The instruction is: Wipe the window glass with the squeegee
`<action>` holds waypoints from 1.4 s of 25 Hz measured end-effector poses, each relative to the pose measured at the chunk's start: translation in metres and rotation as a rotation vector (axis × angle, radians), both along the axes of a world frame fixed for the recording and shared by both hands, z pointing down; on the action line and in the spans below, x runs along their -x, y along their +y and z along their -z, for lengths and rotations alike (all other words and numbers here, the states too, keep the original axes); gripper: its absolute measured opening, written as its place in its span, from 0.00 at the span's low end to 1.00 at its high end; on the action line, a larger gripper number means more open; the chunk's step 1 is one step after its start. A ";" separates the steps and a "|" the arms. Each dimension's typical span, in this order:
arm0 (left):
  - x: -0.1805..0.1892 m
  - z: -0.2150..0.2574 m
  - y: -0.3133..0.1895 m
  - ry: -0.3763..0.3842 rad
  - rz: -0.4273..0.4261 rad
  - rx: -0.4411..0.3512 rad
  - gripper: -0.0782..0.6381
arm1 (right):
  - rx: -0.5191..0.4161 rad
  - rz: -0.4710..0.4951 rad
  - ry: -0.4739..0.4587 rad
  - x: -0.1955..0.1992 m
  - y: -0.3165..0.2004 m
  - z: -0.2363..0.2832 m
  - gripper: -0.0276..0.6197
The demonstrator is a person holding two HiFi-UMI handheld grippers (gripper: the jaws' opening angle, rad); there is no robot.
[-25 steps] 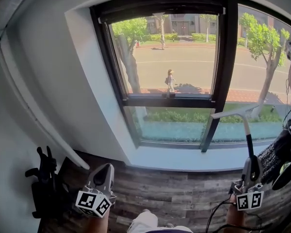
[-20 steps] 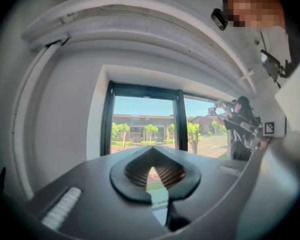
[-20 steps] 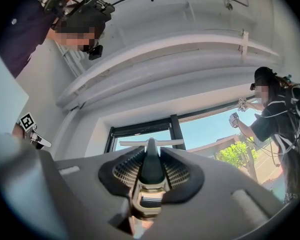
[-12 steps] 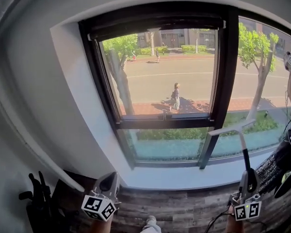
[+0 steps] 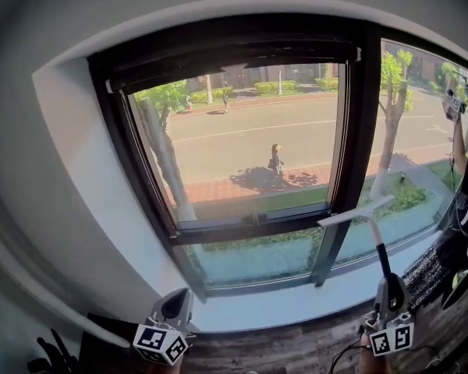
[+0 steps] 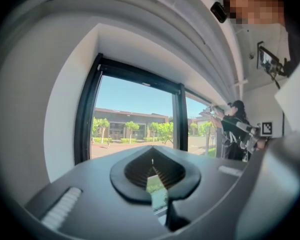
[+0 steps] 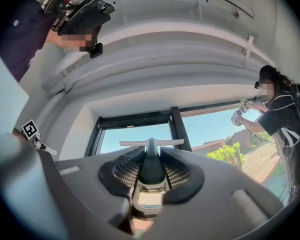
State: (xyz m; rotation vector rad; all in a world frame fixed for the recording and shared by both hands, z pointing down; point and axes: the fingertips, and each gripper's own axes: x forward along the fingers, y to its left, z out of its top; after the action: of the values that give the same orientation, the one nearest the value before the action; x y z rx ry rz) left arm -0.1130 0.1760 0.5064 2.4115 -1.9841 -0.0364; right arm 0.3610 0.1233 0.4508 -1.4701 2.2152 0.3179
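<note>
The window glass (image 5: 249, 146) sits in a dark frame, with a vertical mullion (image 5: 360, 115) to its right. A squeegee (image 5: 357, 211) with a white blade and a dark handle stands upright in front of the lower pane, apart from the glass as far as I can tell. My right gripper (image 5: 389, 293) is shut on its handle at the bottom right. The right gripper view shows the handle (image 7: 151, 164) clamped between the jaws and the blade (image 7: 151, 143) above them. My left gripper (image 5: 171, 308) hangs low at the bottom left, shut and empty (image 6: 153, 160).
A white sill (image 5: 296, 302) runs under the window, and white walls (image 5: 70, 178) enclose it at left. Another person (image 5: 464, 201) stands at the right with raised arms, working on the neighbouring pane. A strip of wooden floor (image 5: 312, 349) shows below.
The head view has tilted upward: the window fills more of the frame and most of the floor has dropped out. Both grippers sit lower in view; the squeegee stays gripped and upright.
</note>
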 end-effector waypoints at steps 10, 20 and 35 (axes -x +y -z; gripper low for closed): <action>0.048 0.002 -0.072 0.030 -0.087 -0.024 0.12 | 0.024 -0.091 0.009 0.037 -0.023 0.006 0.20; 0.086 0.018 -0.117 0.023 -0.039 -0.053 0.12 | -0.011 -0.070 -0.036 0.058 -0.088 -0.001 0.20; 0.094 0.069 -0.261 -0.037 -0.030 -0.066 0.12 | -0.168 0.022 -0.028 0.093 -0.234 0.052 0.19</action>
State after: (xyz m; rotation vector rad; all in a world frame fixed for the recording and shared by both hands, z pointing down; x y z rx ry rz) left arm -0.2072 -0.0846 0.4372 2.4994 -1.9921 -0.0579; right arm 0.2683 -0.1102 0.3988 -1.3512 2.1249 0.4615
